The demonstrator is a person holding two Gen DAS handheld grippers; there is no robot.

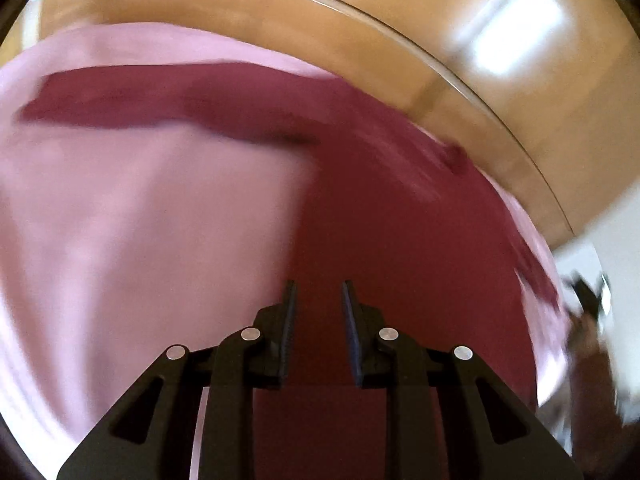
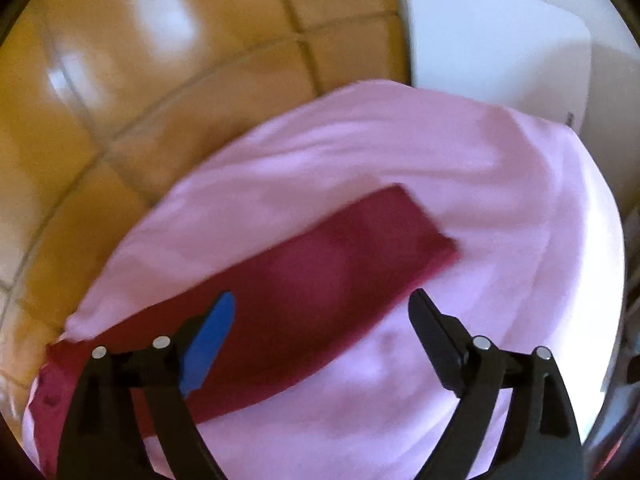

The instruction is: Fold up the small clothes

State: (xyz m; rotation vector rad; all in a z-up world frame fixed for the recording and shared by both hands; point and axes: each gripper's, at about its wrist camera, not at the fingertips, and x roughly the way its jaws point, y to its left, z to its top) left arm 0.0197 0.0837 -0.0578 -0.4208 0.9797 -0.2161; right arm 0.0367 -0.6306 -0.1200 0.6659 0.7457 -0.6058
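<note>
- The dark red folded cloth garment (image 2: 304, 280) is lying across the pale pink cloth sheet (image 2: 460, 168), which is covering the round glass table (image 1: 440, 80).
- Right tongs (image 2: 322, 304) are hovering wide and empty over the garment's middle.
- Left tongs (image 1: 318, 292) are standing narrowly parted above it; blur possibly hides contact.
- Both are tilting downward; the crease should be flattened before another fold.

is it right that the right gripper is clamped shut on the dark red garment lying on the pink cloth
Not quite. In the right wrist view the right gripper stands wide open above the dark red garment, gripping nothing. The rest holds: the garment does lie on the pink cloth.
</note>
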